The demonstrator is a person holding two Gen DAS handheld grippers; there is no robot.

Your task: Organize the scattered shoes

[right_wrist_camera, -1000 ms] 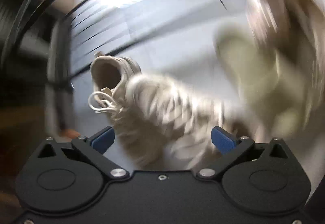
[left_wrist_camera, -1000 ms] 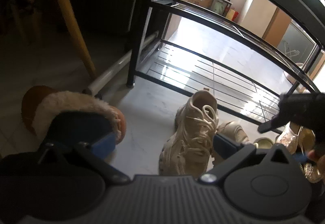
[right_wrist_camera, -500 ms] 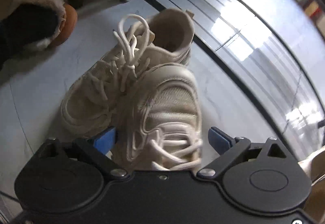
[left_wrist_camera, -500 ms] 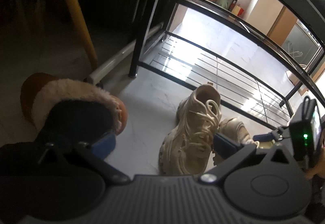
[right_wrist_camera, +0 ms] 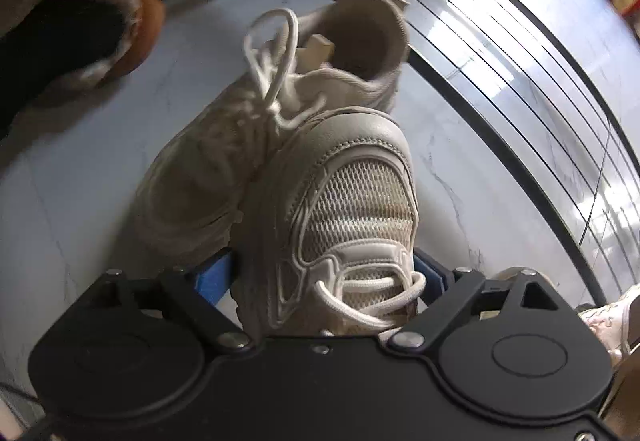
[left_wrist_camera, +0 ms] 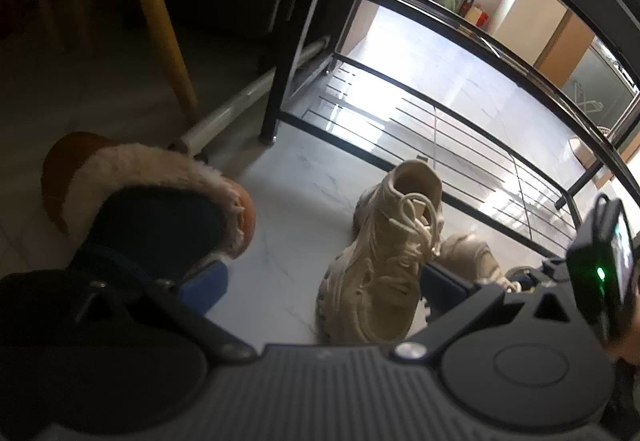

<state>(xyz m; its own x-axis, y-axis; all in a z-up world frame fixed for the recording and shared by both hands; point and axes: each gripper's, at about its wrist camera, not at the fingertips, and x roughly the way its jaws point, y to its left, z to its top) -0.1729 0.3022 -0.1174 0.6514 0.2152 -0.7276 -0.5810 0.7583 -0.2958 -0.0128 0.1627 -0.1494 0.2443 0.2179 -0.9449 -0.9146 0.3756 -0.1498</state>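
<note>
Beige and laced, one sneaker (left_wrist_camera: 380, 261) stands on the pale floor (left_wrist_camera: 288, 209) just before the black shoe rack (left_wrist_camera: 440, 113) in the left wrist view, where the left gripper (left_wrist_camera: 320, 289) hangs with jaws wide and nothing between them, a fur-lined slipper (left_wrist_camera: 152, 201) at its left finger; the right gripper (left_wrist_camera: 520, 277) has come nearer at the right edge than a second ago. In the right wrist view the earlier blur is gone: the second sneaker (right_wrist_camera: 340, 225) fills the gap of the right gripper (right_wrist_camera: 320, 277), whose jaws are closing with both blue pads (right_wrist_camera: 212, 277) at its sides, bare floor open to the right up to the rack's bottom rail (right_wrist_camera: 500, 113).
</note>
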